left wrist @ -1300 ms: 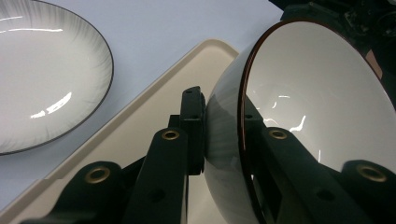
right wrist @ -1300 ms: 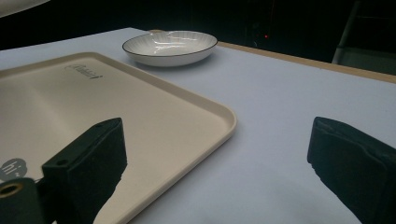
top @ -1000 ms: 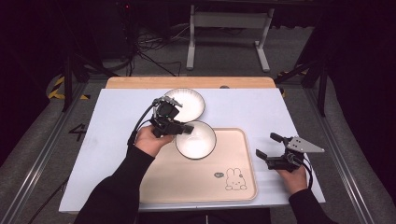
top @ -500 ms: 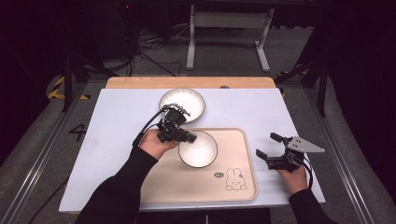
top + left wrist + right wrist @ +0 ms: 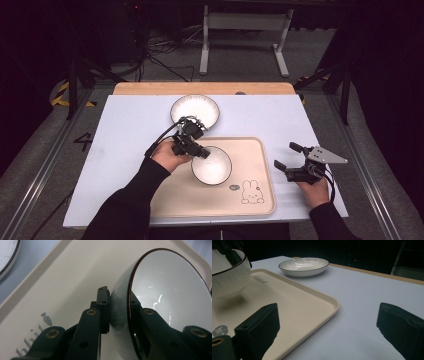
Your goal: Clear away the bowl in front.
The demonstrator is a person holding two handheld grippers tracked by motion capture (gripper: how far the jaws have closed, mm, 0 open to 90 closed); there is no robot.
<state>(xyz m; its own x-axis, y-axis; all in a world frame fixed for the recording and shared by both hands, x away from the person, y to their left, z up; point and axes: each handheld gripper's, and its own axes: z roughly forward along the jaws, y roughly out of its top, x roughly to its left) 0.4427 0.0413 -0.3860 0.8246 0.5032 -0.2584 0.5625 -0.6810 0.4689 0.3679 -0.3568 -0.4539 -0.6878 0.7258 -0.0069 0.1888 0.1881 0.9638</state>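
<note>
One white-topped table (image 5: pixel 125 130), dark room around

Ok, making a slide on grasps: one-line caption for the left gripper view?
Left gripper pinches a white bowl's rim above the cream tray.

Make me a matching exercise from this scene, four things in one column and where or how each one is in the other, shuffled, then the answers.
Things:
1. bowl
2. plate
3. tray
4. right gripper

States:
A. open, holding nothing, beside the tray
B. clamped at its rim by the left gripper
C. on the white table, beyond the tray
D. carries a rabbit drawing

Pairs: 1-B, 2-C, 3-D, 4-A
</note>
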